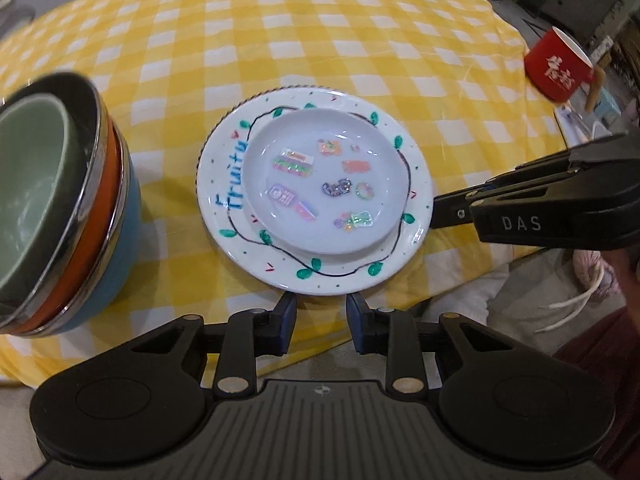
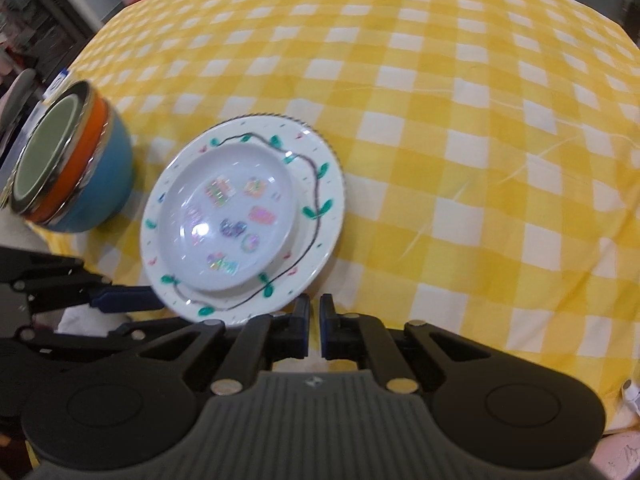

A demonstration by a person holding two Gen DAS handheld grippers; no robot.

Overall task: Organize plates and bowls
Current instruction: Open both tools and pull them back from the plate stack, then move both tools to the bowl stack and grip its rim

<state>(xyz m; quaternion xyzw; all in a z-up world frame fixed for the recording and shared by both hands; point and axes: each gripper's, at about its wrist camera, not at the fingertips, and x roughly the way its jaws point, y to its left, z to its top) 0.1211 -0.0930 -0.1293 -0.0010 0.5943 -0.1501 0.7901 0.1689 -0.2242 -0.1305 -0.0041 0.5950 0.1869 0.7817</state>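
Note:
A small white plate with stickers (image 1: 320,184) (image 2: 228,224) lies on a larger white plate (image 1: 224,184) (image 2: 324,184) painted with green leaves and the word "Fruity". A stack of nested bowls (image 1: 60,216) (image 2: 72,160), green in orange in blue, stands to their left. My left gripper (image 1: 321,312) (image 2: 124,300) is open and empty at the big plate's near edge. My right gripper (image 2: 315,316) (image 1: 440,212) has its jaws almost shut with a narrow gap, empty, at the plate's right edge.
The table carries a yellow-and-white checked cloth (image 1: 320,40) (image 2: 480,140). A red mug (image 1: 560,68) stands off the table's far right corner. The cloth's edge and the table's front edge lie just under both grippers.

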